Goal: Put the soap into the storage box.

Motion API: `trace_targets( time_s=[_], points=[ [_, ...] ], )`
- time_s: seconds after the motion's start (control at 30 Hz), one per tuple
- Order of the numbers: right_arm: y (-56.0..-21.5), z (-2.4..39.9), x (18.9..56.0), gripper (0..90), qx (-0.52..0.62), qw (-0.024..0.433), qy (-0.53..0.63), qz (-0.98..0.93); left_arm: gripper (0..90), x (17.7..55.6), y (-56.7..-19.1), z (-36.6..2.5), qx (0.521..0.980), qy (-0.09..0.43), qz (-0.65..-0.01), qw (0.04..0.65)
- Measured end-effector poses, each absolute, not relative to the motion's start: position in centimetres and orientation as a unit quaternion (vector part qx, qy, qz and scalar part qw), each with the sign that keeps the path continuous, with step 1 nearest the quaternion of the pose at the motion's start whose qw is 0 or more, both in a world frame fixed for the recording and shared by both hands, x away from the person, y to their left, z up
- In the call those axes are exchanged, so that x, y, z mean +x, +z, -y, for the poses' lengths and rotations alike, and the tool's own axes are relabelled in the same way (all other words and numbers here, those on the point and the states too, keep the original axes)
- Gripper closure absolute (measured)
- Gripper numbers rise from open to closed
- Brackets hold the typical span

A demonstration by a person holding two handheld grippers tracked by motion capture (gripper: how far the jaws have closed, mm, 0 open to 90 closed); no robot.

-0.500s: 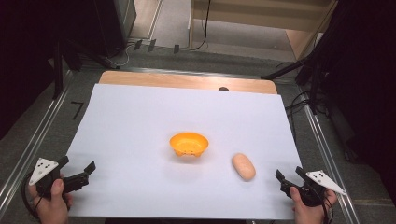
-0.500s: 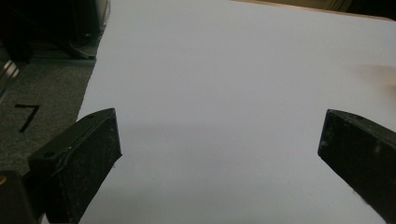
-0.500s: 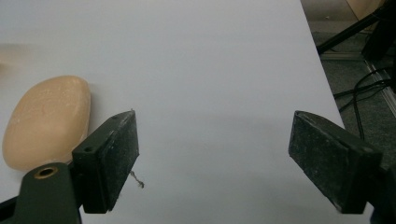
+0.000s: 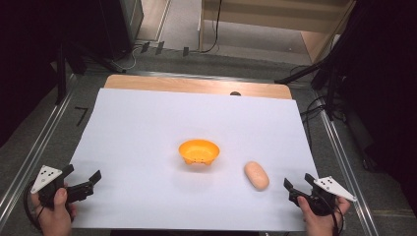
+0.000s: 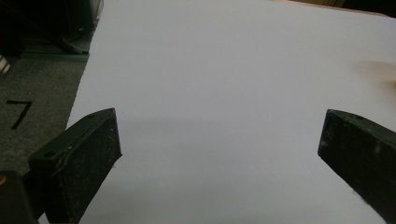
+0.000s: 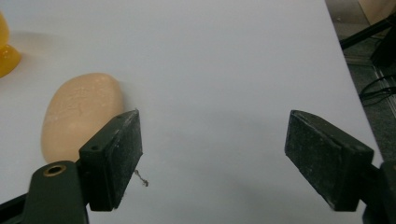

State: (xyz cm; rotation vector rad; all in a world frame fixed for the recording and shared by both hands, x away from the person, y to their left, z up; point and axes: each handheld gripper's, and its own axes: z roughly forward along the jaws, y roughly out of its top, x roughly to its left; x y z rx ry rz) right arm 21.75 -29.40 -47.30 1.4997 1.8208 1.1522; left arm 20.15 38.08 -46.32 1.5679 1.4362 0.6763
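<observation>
One short reach separates the right gripper (image 4: 301, 186), jaws wide and empty, from the potato (image 4: 256, 175) at lower right (long axis running up-left); left gripper (image 4: 81, 178), also wide, sits far off.

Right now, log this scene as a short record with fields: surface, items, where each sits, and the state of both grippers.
surface: white sheet over a wooden table
items: orange bowl; tan bread roll
bowl: upright, near the middle of the sheet, nothing seen inside
roll: lying on the sheet, right of the bowl, apart from it
left gripper: open, nothing between its fingers, at the sheet's near left corner
right gripper: open, nothing between its fingers, just right of the roll, not touching it
</observation>
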Motion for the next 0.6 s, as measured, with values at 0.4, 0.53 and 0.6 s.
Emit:
trace_targets(
  time_s=[0.4, 0.53, 0.6],
  points=[
    [-46.7, 26.8, 21.9, 21.1, 0.542, 0.230, 0.421, -0.690, 0.0, 20.2, -46.3, -38.1, 0.636, 0.269, -0.577, 0.437],
    [-46.7, 26.1, 22.0, 21.1, 0.538, 0.221, 0.419, -0.697, 0.0, 20.3, -46.3, -38.1, 0.636, 0.269, -0.577, 0.436],
    [-46.7, 25.8, 22.1, 21.1, 0.540, 0.213, 0.417, -0.700, 0.0, 20.3, -46.3, -38.1, 0.636, 0.268, -0.577, 0.436]
  ],
)
